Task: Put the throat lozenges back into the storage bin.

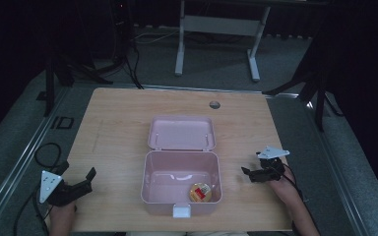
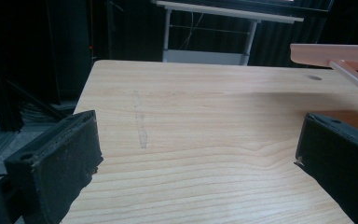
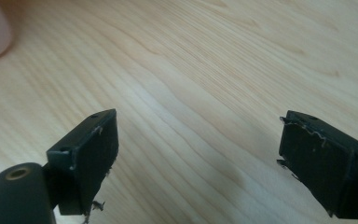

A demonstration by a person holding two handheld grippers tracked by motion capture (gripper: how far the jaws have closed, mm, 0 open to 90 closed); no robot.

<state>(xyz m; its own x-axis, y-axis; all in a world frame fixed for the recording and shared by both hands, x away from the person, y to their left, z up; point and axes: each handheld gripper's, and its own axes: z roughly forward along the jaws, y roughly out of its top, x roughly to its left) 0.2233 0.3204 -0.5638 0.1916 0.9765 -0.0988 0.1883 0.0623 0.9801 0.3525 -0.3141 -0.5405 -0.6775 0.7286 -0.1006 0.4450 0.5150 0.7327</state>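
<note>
Room: dark around you, grey carpet-like floor, and a white metal frame with two legs (image 1: 216, 39) at the top centre of the high view.
Surface: your pale wooden table (image 1: 113, 128) has a smooth top with fine straight grain; a small round grey hole (image 1: 214, 104) sits near its far edge, upper centre.
Box: a pink plastic lunch box with rounded corners (image 1: 152, 184) stands open at the frame's centre, its walls matte and smooth, with a white clasp (image 1: 181, 211) on the near wall.
Lid: the pink hinged lid (image 1: 182, 132) lies tipped back beyond the box, its inside facing up.
Contents: a small round cup with a yellow-orange top (image 1: 200, 192) rests on the box floor, in the lower right corner.
Left gripper: your left gripper (image 1: 86, 181) is at the lower left, well apart from the box; its black, rough-faced jaws are spread wide and hold nothing.
Right gripper: your right gripper (image 1: 250, 173) is at the right, near the box; its chipped, flat black jaws gape wide over bare wood, holding nothing.
</note>
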